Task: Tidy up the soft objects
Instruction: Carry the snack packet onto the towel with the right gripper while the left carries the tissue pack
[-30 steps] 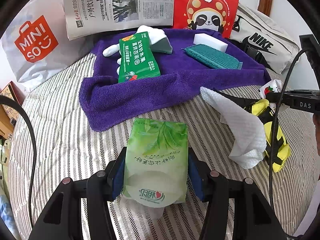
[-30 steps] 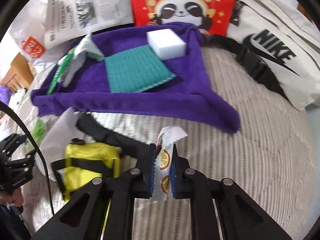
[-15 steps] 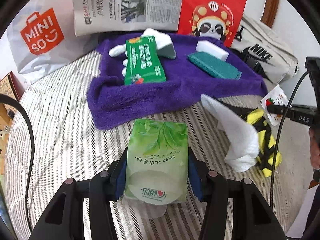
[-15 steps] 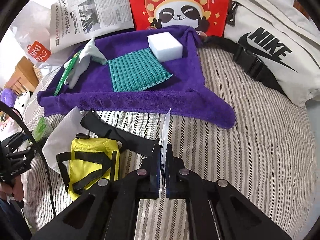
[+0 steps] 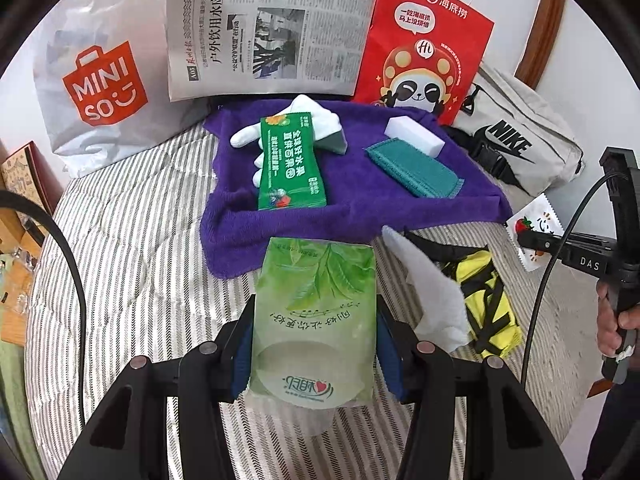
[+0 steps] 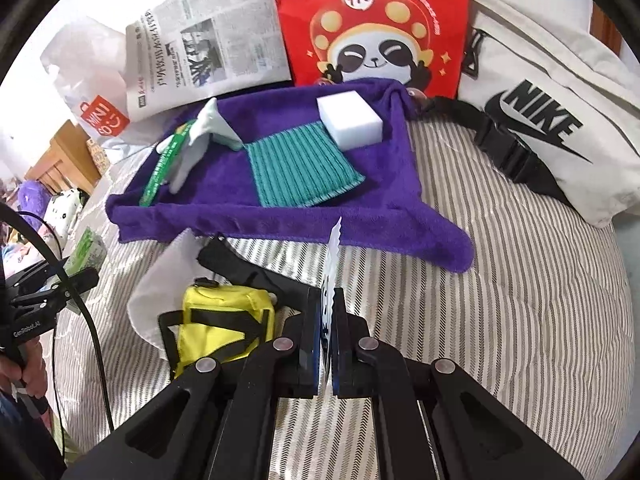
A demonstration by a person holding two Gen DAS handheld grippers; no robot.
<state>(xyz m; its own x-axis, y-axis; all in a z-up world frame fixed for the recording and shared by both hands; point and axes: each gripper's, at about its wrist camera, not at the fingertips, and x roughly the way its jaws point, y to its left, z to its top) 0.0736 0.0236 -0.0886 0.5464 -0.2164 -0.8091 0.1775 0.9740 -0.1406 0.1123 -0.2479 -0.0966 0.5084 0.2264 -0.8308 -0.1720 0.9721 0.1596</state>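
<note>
My left gripper [image 5: 314, 316] is shut on a light green tissue pack [image 5: 316, 312], held above the striped bed just in front of the purple towel [image 5: 360, 204]. On the towel lie a dark green packet [image 5: 290, 166], a white glove [image 5: 320, 120], a teal cloth [image 5: 414, 168] and a white sponge [image 5: 414, 136]. My right gripper [image 6: 328, 312] is shut on a thin white sachet [image 6: 332, 256], held edge-on above the bed near the towel's front edge [image 6: 304, 228]. The sachet also shows in the left wrist view [image 5: 534, 232].
A yellow pouch with black straps [image 6: 222, 328] and a white cloth [image 6: 160, 288] lie on the bed between the grippers. Behind the towel stand a Miniso bag [image 5: 100, 84], a newspaper [image 5: 268, 36], a red panda bag [image 5: 424, 48] and a white Nike bag [image 6: 548, 120].
Both grippers have risen and drawn back with their loads. The sachet in the right gripper has turned edge-on to the camera.
</note>
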